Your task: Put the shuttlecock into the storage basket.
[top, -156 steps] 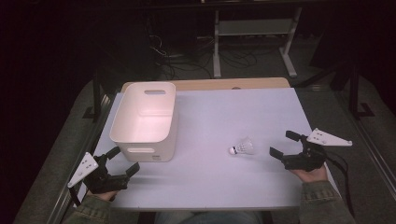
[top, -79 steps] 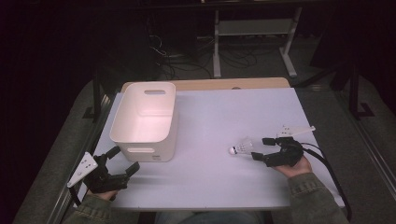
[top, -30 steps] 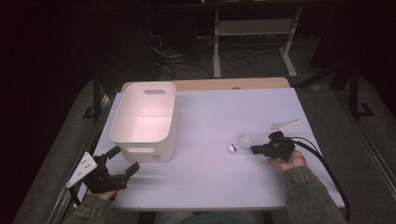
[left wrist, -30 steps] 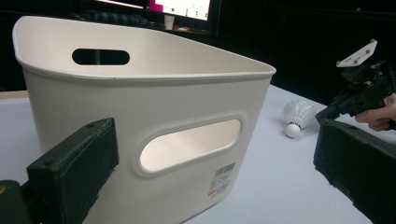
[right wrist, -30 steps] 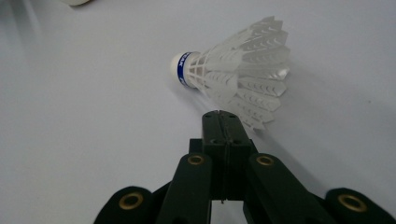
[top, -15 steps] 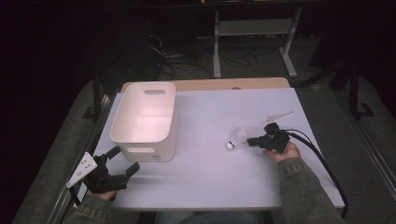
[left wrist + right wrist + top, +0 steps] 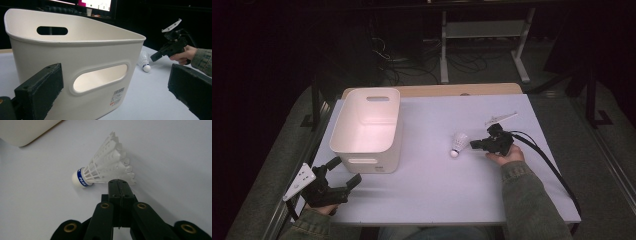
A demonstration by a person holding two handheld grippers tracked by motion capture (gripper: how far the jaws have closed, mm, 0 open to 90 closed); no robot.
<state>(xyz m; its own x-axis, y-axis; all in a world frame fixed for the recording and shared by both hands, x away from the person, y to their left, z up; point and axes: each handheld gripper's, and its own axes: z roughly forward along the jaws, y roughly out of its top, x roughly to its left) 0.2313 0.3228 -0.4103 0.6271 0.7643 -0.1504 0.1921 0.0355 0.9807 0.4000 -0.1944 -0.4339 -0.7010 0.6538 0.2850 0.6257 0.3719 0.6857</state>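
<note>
At right centre of the high view, the right gripper (image 7: 476,145), jaws closed on nothing, points left, its tip at the feathers of a shuttlecock (image 7: 458,144) lying mid-desk. At lower left, the left gripper (image 7: 343,173) rests open beside a white bin (image 7: 368,129). The pale desk (image 7: 437,185) stands in a dark room.

One camera hangs above the person's side, looking forward and down over the whole table (image 7: 422,200); the left gripper view sits low at the near corner, close against the white bin (image 7: 75,65), facing across to the far hand; the right gripper view peers down its own jaws — very near the shuttlecock (image 7: 105,170); all three share it.
</note>
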